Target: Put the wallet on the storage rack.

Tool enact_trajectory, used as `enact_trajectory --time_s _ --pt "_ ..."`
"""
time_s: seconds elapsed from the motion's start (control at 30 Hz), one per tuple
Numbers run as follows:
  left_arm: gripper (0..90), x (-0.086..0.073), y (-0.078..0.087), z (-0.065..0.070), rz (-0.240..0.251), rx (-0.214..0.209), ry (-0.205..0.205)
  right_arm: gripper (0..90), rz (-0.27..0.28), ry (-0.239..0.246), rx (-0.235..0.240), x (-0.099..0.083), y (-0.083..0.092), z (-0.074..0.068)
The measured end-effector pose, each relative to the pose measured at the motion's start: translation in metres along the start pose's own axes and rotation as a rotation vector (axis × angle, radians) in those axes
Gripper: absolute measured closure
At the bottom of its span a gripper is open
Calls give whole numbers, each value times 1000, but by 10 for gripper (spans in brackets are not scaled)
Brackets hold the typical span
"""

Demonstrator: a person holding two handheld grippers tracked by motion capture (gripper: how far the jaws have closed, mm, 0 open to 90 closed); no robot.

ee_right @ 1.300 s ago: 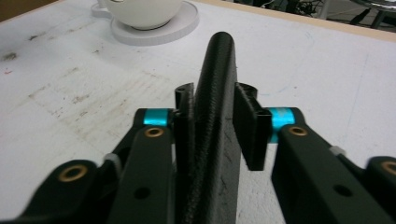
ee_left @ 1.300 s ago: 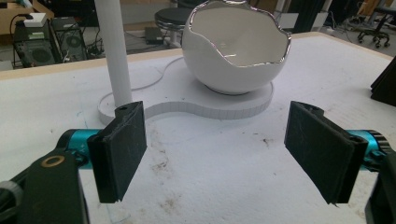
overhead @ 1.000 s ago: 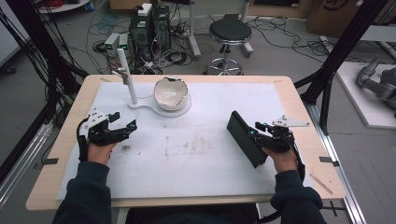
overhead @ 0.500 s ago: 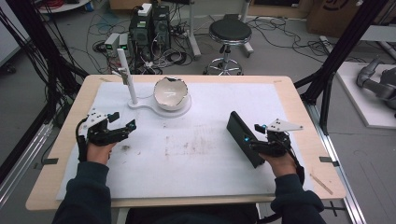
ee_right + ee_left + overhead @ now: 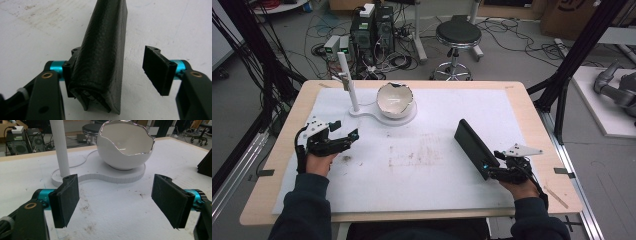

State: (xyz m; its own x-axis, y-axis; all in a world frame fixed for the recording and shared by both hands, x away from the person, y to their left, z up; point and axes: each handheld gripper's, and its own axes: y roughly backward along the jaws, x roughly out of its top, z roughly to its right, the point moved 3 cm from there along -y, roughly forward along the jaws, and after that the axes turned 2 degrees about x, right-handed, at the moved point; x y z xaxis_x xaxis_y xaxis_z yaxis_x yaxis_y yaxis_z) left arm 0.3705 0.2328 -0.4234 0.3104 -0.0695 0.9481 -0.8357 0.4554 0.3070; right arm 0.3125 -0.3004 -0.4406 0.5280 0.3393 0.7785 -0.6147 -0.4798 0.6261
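A black leather case (image 5: 473,145) rests on the white mat (image 5: 512,115) at the right, its near end between the jaws of my right gripper (image 5: 492,171). In the right gripper view the case (image 5: 105,50) leans on the left pad, and a clear gap separates it from the right pad (image 5: 157,70). These jaws have just been opening, so this gripper (image 5: 113,72) is open. My left gripper (image 5: 344,137) rests at the left of the mat, open and empty (image 5: 120,202).
A white egg-shaped bowl with a jagged rim (image 5: 395,99) sits on a flat white base (image 5: 408,118) at the back, beside a white post (image 5: 348,82). From the left gripper view the bowl (image 5: 125,147) and post (image 5: 60,147) stand straight ahead. Brown stains (image 5: 417,155) mark the mat's middle.
The right gripper's jaws have opened off the case, and that hand has slid back toward the table's near edge and lower. The case stays on the mat. The left hand has not moved.
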Motion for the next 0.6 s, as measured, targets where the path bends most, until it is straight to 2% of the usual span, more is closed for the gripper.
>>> enact_trajectory --time_s 0.1,0.17,0.23,0.27,0.3,0.37,0.43,0.6 --pt "223 0 -1 0 -6 -5 -1 392 -14 -15 32 -1 -7 0" --pt "223 -1 -1 0 -9 -6 -2 410 -52 -24 61 -4 -12 -1" --pt "223 -1 -1 0 -10 -5 2 529 -71 -20 82 -5 -14 -2" --pt "224 -2 -1 0 -11 -6 1 588 -70 -20 72 -5 -12 -1" --pt "224 -2 0 -1 -11 -5 0 657 -62 -21 65 -4 -10 1" --pt "224 -2 0 -1 -11 -3 3 720 -35 -30 50 -2 -5 4" --pt "225 -2 -1 -1 -12 -3 2 733 -1 -39 33 0 0 7" --pt "227 -2 0 -1 -13 -4 3 735 112 -17 18 10 11 7"
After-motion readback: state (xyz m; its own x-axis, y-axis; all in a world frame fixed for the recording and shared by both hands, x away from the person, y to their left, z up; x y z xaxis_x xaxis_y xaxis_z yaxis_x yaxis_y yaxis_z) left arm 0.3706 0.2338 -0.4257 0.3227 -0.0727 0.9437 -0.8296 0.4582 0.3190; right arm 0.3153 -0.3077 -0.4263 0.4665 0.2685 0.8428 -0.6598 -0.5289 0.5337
